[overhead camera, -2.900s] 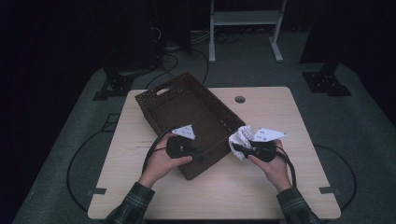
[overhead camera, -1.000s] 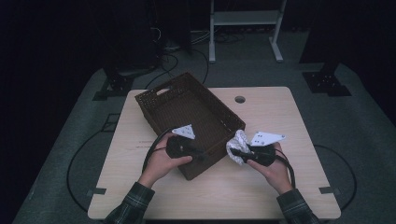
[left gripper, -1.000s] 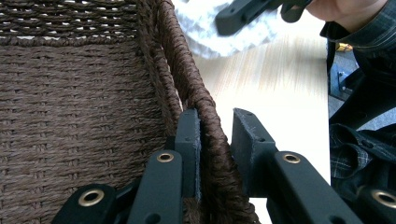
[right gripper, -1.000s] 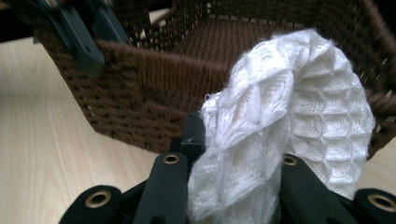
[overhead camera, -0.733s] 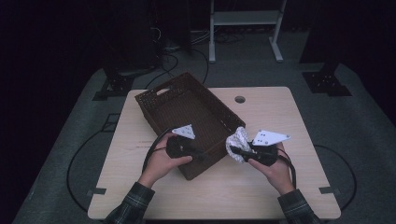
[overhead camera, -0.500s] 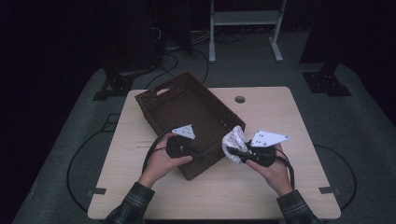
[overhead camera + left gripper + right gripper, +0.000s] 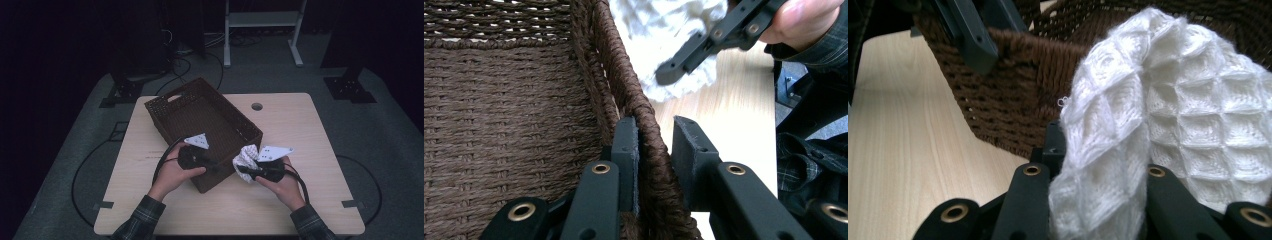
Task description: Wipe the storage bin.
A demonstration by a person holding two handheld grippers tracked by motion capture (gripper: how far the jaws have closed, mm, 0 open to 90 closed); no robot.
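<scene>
A dark brown woven basket (image 7: 160, 122) stands at an angle on the light wooden table (image 7: 300, 120). My left gripper (image 7: 217, 168) is shut on the basket's near wall (image 7: 524, 125), one jaw inside and one outside (image 7: 655, 135). My right gripper (image 7: 243, 171) is shut on a white waffle-knit cloth (image 7: 246, 156), bunched up just outside the basket's near right corner. In the right gripper view the cloth (image 7: 1188, 115) bulges between the jaws (image 7: 1098, 165) and hides one fingertip, with the basket (image 7: 1013, 95) right behind it. The left gripper view has the cloth (image 7: 649, 30) beyond the rim.
The basket's inside looks bare. A small round grommet hole (image 7: 257, 106) lies in the table behind the basket. Bare tabletop stretches to the right and along the front edge. Stands and cables sit on the dark floor beyond.
My right gripper has carried the cloth a little left and down, closer to the basket's near corner. The left gripper and the basket have stayed put.
</scene>
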